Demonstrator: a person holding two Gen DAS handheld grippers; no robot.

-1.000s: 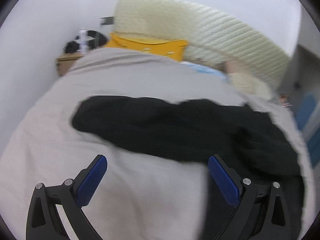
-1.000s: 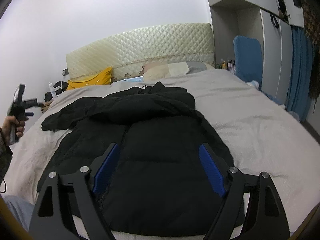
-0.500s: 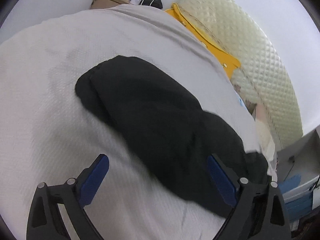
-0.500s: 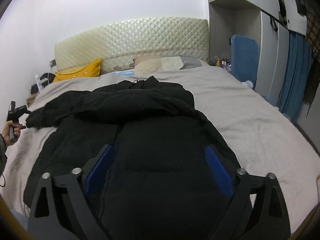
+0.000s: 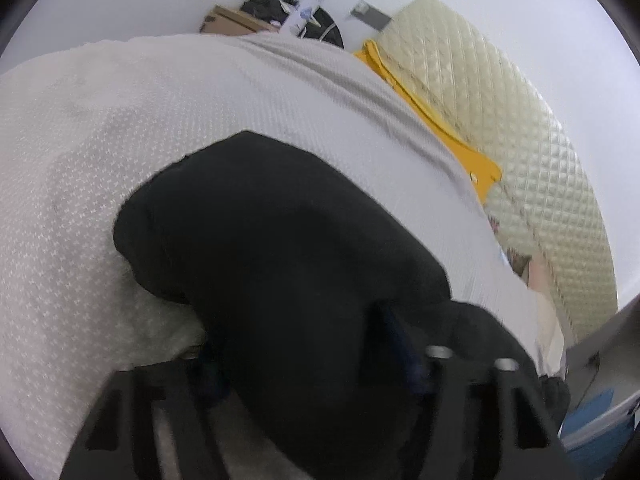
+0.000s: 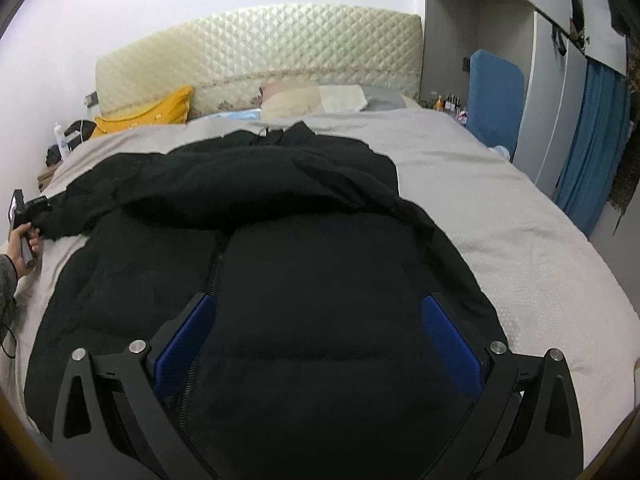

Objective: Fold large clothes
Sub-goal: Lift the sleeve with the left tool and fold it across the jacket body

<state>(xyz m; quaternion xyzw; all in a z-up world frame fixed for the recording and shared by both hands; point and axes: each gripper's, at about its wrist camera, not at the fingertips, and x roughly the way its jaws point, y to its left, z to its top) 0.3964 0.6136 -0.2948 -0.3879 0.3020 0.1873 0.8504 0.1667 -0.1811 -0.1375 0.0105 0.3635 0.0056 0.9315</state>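
Observation:
A large black puffer jacket (image 6: 304, 264) lies spread on the grey bedspread (image 6: 500, 216), zip up the front, one sleeve stretched to the left. In the left wrist view that sleeve (image 5: 272, 248) fills the space between the fingers of my left gripper (image 5: 308, 348), which straddles it near the cuff; the fabric hides the pads, so the grip is unclear. The left gripper also shows at the sleeve end in the right wrist view (image 6: 28, 216). My right gripper (image 6: 318, 336) is open and empty, hovering over the jacket's lower front.
A quilted cream headboard (image 6: 260, 52), a yellow pillow (image 6: 152, 116) and pale pillows (image 6: 316, 98) are at the far end. A nightstand with a bottle (image 5: 304, 8) stands left of the bed. A blue chair (image 6: 496, 92) and wardrobes stand on the right.
My left gripper has dropped down onto the sleeve end, which now lies between its fingers. My right gripper has moved forward and lower over the jacket front.

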